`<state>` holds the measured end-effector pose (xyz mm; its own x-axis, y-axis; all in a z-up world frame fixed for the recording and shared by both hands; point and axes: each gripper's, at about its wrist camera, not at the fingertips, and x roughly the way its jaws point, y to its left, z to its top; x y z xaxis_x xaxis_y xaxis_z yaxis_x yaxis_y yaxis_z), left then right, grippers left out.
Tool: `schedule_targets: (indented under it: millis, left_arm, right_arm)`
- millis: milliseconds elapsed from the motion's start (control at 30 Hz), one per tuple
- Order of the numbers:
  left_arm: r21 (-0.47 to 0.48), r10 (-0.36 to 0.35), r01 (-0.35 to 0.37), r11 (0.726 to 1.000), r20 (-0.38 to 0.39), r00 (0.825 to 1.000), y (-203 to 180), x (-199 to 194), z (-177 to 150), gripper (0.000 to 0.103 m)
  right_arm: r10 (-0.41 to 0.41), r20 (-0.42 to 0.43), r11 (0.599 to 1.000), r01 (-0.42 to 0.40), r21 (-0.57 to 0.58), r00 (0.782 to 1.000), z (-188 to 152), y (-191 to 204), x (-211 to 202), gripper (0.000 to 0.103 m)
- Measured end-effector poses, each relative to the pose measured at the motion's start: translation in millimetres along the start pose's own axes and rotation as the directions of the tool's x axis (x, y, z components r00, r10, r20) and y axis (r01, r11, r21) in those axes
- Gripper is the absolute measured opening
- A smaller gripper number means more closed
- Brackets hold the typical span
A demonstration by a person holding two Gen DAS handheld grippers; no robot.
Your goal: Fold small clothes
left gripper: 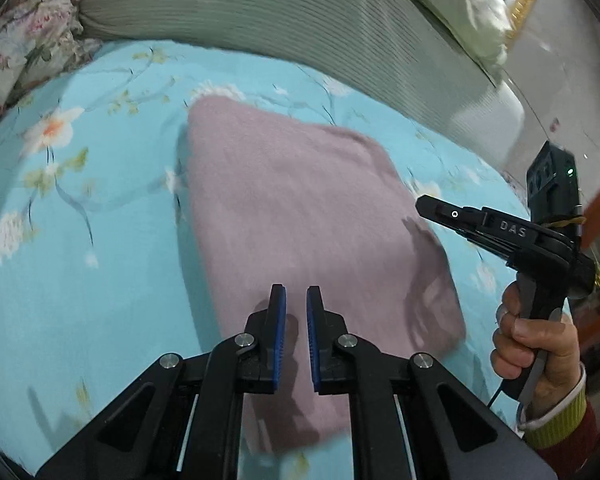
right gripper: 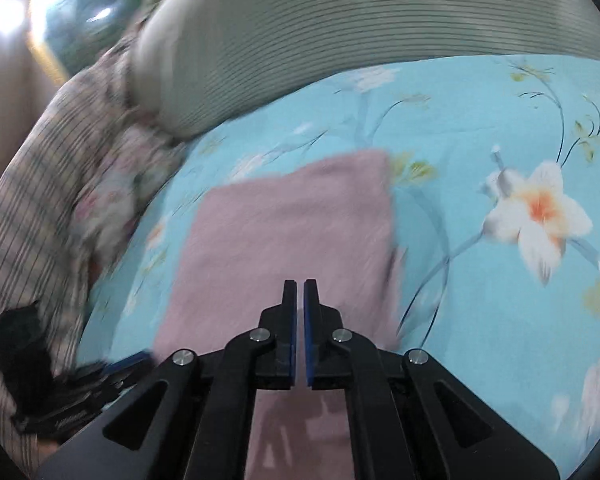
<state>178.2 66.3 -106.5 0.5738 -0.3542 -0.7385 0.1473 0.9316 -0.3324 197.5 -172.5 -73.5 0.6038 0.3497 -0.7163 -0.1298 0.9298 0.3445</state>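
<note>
A mauve-pink cloth (left gripper: 300, 208) lies folded in a rough rectangle on the light-blue flowered bedsheet (left gripper: 80, 240). My left gripper (left gripper: 296, 292) hovers over the cloth's near part, its blue pads almost together with nothing between them. Off the cloth's right edge, a hand (left gripper: 532, 340) holds my right gripper (left gripper: 422, 203), which is shut and empty. In the right wrist view the right gripper (right gripper: 299, 284) is shut above the near end of the cloth (right gripper: 292, 224). The left gripper (right gripper: 136, 360) shows as a blur at the lower left.
A grey-green ribbed cushion (left gripper: 300, 20) runs along the far side of the bed, with a cream pillow (left gripper: 460, 0) behind it. Flowered fabric (left gripper: 32, 40) is bunched at the far left. Striped fabric (right gripper: 32, 200) fills the left of the right wrist view.
</note>
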Motion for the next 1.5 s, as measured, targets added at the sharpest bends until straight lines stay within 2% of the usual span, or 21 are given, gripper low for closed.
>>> schedule_targets:
  millis: [67,133,167,233,433,700,867,900,933,967,1000,1033,1067,1133,1267,1400,1500]
  left_arm:
    - [0.014,0.0,0.0,1.0,-0.028,1.0,-4.0,0.4,-16.8,0.009]
    - [0.029,0.013,-0.012,1.0,-0.05,0.999,-5.1,3.5,-35.6,0.009]
    - [0.029,0.03,-0.028,0.999,-0.069,0.997,-3.4,8.5,-45.0,0.009]
    - [0.017,0.022,-0.021,1.0,-0.066,0.998,-1.1,9.3,-54.3,0.009]
    - [0.021,0.071,-0.07,0.997,-0.051,0.996,-9.1,10.5,-54.9,0.009]
    - [-0.007,0.081,-0.082,0.997,-0.048,0.996,-7.2,5.6,-63.8,0.009]
    - [-0.022,0.098,-0.099,0.995,-0.048,0.994,-7.8,-0.9,-69.0,0.01]
    - [-0.023,0.102,-0.103,0.994,-0.045,0.994,-9.5,-4.4,-70.3,0.013]
    - [-0.023,0.105,-0.106,0.994,-0.043,0.994,-11.7,-8.6,-72.5,0.021]
    - [-0.025,0.105,-0.106,0.994,-0.04,0.994,-13.5,-12.6,-73.9,0.028]
    - [-0.027,0.105,-0.105,0.994,-0.034,0.994,-15.4,-17.8,-76.1,0.049]
    - [-0.03,0.12,-0.121,0.992,-0.027,0.992,-17.0,-22.3,-78.0,0.072]
    - [-0.032,0.145,-0.145,0.989,-0.014,0.989,-18.5,-28.0,-81.0,0.077]
    - [-0.021,0.175,-0.175,0.984,0.005,0.985,-21.0,-38.0,-87.3,0.079]
    - [-0.003,0.24,-0.24,0.971,0.009,0.971,-18.2,-51.3,-104.2,0.08]
    - [-0.005,0.292,-0.293,0.956,-0.026,0.956,-8.4,-55.4,-123.2,0.081]
    - [0.002,0.323,-0.323,0.946,-0.059,0.945,-1.2,-57.3,-136.6,0.081]
  right_arm:
    - [-0.025,-0.039,1.0,0.024,-0.005,0.999,-27.7,-2.6,-4.9,0.004]
    - [-0.109,-0.085,0.994,0.109,-0.003,0.99,-50.5,-14.9,0.4,0.004]
    - [-0.126,-0.094,0.992,0.127,0.004,0.988,-58.2,-21.8,2.0,0.003]
    - [-0.079,-0.078,0.994,0.084,0.067,0.994,-69.9,-38.5,-0.1,0.003]
    - [-0.144,-0.069,0.989,0.145,0.017,0.987,-74.5,-28.7,-9.4,0.003]
    - [-0.206,-0.089,0.978,0.208,0.02,0.975,-83.7,-33.8,-16.3,0.003]
    - [-0.164,-0.055,0.986,0.165,0.028,0.985,-88.5,-26.7,-38.0,0.004]
    - [-0.164,-0.051,0.986,0.165,0.015,0.985,-90.8,-22.4,-43.2,0.004]
    - [-0.164,-0.049,0.986,0.164,0.005,0.985,-93.4,-19.1,-48.0,0.005]
    - [-0.161,-0.049,0.987,0.161,-0.001,0.986,-96.2,-15.7,-53.0,0.01]
    - [-0.155,-0.05,0.988,0.155,-0.001,0.987,-99.4,-14.0,-57.0,0.016]
    - [-0.152,-0.048,0.988,0.152,0.0,0.987,-103.3,-12.8,-61.6,0.035]
    - [-0.15,-0.04,0.989,0.15,0.001,0.988,-108.1,-11.2,-66.7,0.054]
    - [-0.147,-0.014,0.989,0.147,-0.014,0.989,-117.7,-5.8,-77.0,0.057]
    - [-0.167,-0.027,0.985,0.166,-0.054,0.986,-134.2,7.7,-82.2,0.057]
    - [-0.167,-0.055,0.984,0.163,-0.078,0.984,-146.5,13.7,-81.0,0.057]
    - [-0.16,-0.076,0.984,0.153,-0.092,0.984,-154.6,18.4,-80.0,0.064]
